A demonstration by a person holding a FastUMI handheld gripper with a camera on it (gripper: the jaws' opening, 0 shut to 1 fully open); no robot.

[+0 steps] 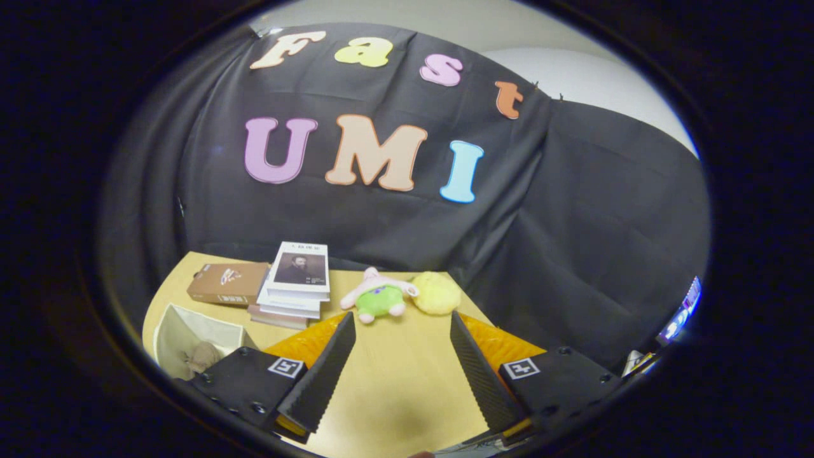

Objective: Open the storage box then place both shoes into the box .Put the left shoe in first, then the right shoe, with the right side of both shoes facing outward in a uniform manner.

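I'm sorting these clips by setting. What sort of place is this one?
Probably a staged recording booth, not a lived-in room: black cloth drapes the wall behind a light wooden table holding a stack of books and a pink-and-green plush toy. The open tongs hold nothing.

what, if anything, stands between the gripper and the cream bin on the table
Nothing visible does. The gripper is open over bare table, and the cream bin lies just off its left finger. The stacked books and plush toys sit farther back.
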